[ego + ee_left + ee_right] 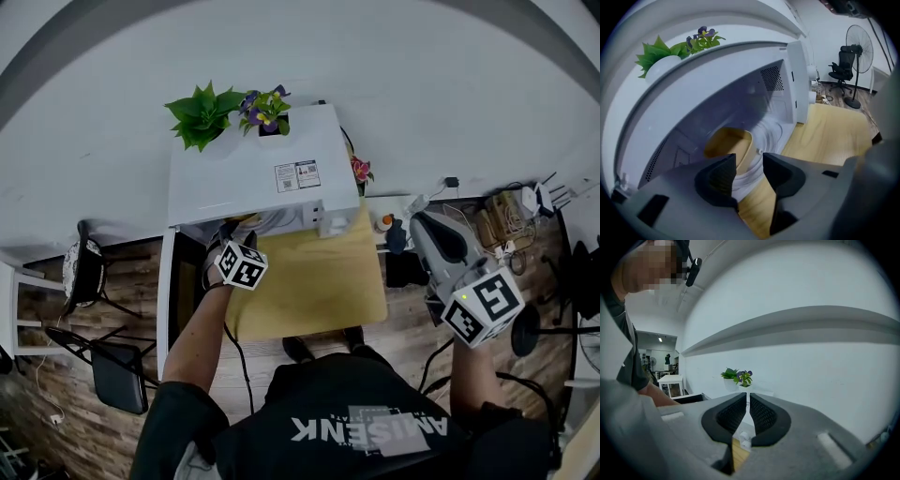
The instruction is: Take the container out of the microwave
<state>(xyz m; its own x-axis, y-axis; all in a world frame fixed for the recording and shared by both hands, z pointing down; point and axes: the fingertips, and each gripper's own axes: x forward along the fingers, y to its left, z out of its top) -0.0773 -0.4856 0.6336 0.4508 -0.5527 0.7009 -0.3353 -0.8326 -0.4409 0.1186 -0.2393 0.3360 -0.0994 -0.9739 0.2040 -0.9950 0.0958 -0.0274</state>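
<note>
A white microwave (262, 173) stands on a wooden table (319, 281) with its door (167, 300) swung open to the left. In the left gripper view a tan container (729, 145) sits on the glass turntable (771, 133) inside the cavity. My left gripper (749, 164) is at the opening, jaws open, with the container's rim just beyond the fingertips and nothing pressed. In the head view the left gripper (220, 234) reaches into the microwave front. My right gripper (417, 220) hangs off the table's right side; its jaws (749, 401) are shut on nothing.
Two potted plants (202, 114) (267, 111) stand on the microwave top. Chairs (89, 272) (117, 375) are left of the open door. Cables and boxes (502, 220) lie on the floor at the right. A standing fan (860, 47) and an office chair (841, 70) are farther off.
</note>
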